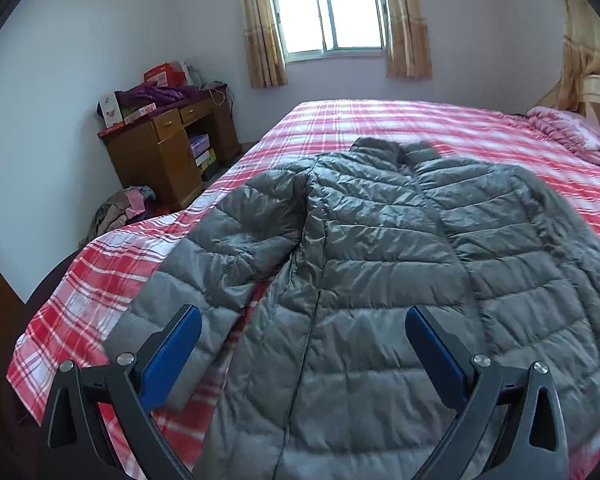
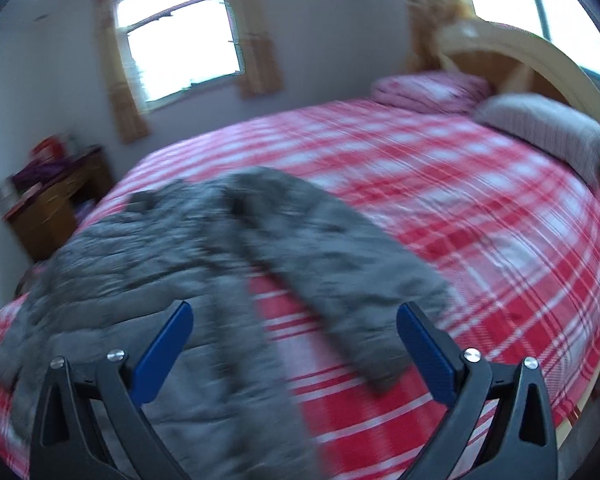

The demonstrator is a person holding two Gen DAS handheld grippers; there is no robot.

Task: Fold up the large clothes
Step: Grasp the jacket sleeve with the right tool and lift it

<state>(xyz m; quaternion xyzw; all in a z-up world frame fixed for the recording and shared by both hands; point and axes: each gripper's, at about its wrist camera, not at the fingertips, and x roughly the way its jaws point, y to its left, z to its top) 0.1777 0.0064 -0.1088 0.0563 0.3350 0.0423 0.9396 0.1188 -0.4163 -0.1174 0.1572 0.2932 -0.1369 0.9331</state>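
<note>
A grey quilted puffer jacket point(image 1: 380, 248) lies spread front-up on the bed, collar toward the window and zip running down its middle. Its left sleeve point(image 1: 236, 240) angles out toward the bed's near-left corner. My left gripper point(image 1: 304, 320) hovers open above the jacket's lower hem, nothing between its blue pads point(image 1: 176, 352). In the blurred right wrist view the jacket point(image 2: 140, 280) fills the lower left and its right sleeve point(image 2: 340, 272) stretches across the sheet. My right gripper point(image 2: 294, 320) hangs open over the gap between body and sleeve, holding nothing.
The bed has a red and white plaid sheet point(image 1: 380, 120). A pink folded quilt point(image 2: 428, 88) and a grey pillow point(image 2: 548, 128) sit by the wooden headboard point(image 2: 540, 64). A brown desk point(image 1: 168, 148) with clutter stands left of the bed, clothes piled on the floor point(image 1: 120, 208) beside it.
</note>
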